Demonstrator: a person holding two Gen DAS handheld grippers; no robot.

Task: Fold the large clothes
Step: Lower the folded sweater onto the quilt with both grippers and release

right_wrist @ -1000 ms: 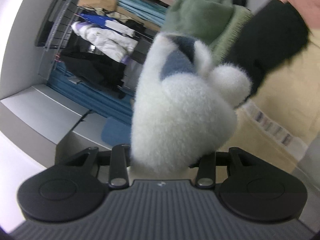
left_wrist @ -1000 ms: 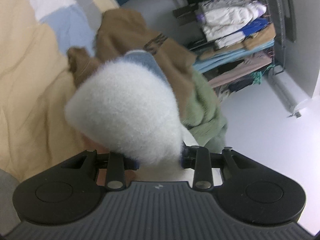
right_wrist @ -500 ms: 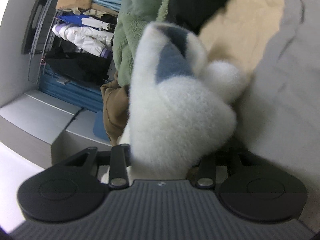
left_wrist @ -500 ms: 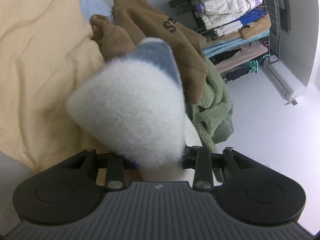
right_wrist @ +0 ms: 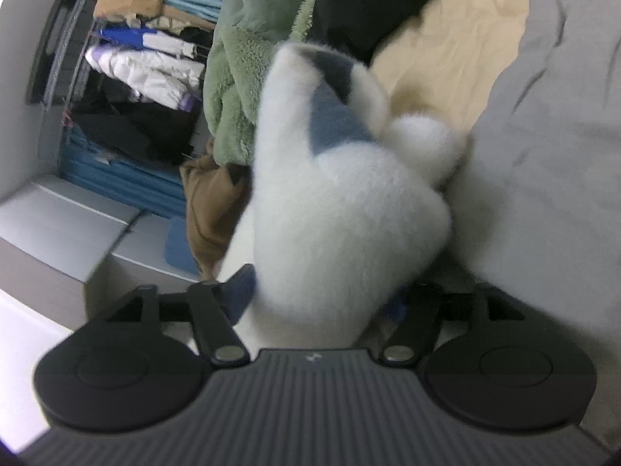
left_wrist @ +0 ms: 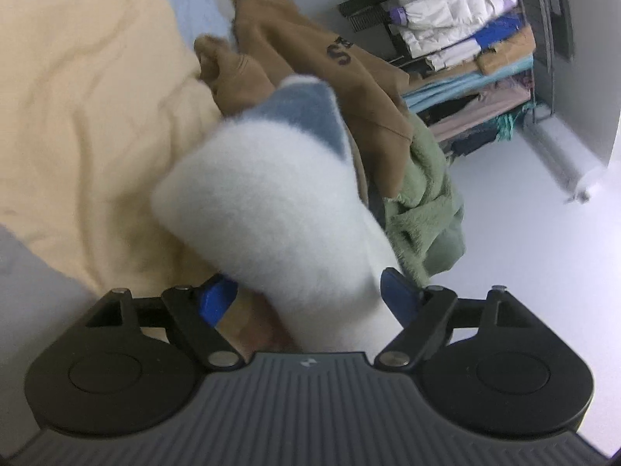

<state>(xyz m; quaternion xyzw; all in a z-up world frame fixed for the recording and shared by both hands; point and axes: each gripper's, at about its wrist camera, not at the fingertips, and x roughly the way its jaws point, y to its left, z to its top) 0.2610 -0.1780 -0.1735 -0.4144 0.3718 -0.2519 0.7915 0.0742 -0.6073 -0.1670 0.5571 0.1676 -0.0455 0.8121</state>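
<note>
Left gripper (left_wrist: 308, 291): jaws opening, blue pads spread wide. The fluffy white garment (left_wrist: 271, 202) sits between them; left pad (left_wrist: 215, 299) looks clear of the fabric, right pad (left_wrist: 399, 295) at its edge, contact not certain. Reads as released.

Right gripper (right_wrist: 322, 295): jaws opening too. The same fluffy white garment (right_wrist: 333, 209) fills the gap and hides most of the pads; only a bit of blue shows each side. Pressing or not: can't tell for sure, looks loose.

Garment is bunched, white pile with blue-grey patch (left_wrist: 306, 112), lying on the bed over the beige sheet (left_wrist: 89, 108) in the left view, and against the grey sheet (right_wrist: 543, 147) in the right view.

Just beyond it: brown sweatshirt (left_wrist: 330, 66) with dark lettering, and green fleece (left_wrist: 427, 202) hanging off the bed edge beside it. Right view also shows a black garment (right_wrist: 372, 0) on the bed above the green fleece.

Farther out: wire rack (left_wrist: 465, 50) stacked with folded clothes, pale floor (left_wrist: 524, 233).
</note>
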